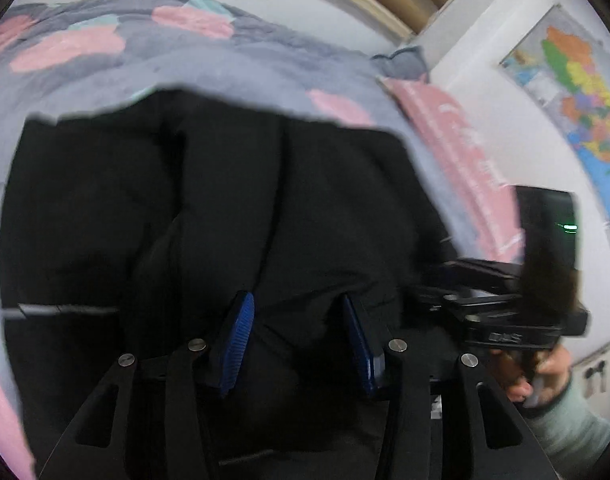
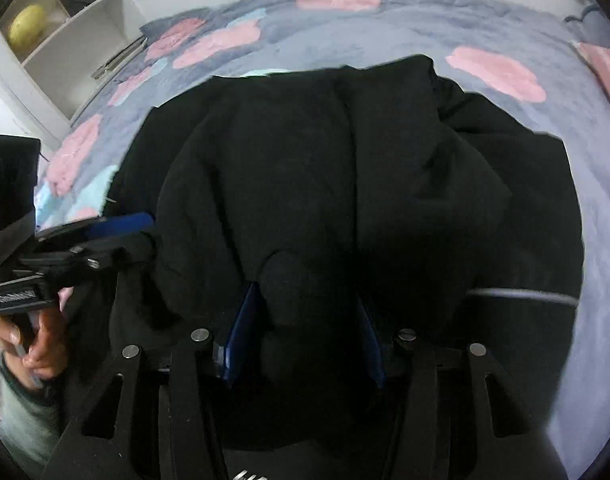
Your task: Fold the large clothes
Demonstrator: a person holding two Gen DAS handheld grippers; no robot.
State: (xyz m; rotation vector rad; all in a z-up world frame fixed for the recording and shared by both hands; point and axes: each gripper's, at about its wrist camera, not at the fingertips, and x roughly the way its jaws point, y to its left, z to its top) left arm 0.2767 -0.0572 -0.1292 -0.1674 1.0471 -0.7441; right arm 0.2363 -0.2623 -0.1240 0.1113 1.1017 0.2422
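Black fabric bunches between the spread blue pads of the left gripper (image 1: 297,320) and right gripper (image 2: 309,316), so the bulky black jacket (image 2: 345,168) mid-bed (image 2: 385,28) could slump and unfold.

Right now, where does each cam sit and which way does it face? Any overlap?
Left wrist: sits on the left gripper, looks forward along its fingers onto the black garment on the bed; the right gripper and its hand show at right.
Right wrist: sits on the right gripper, faces the same garment, shelf beyond; the left gripper and its hand show at left.
Shared: garment, flowered bedspread, each other's gripper.
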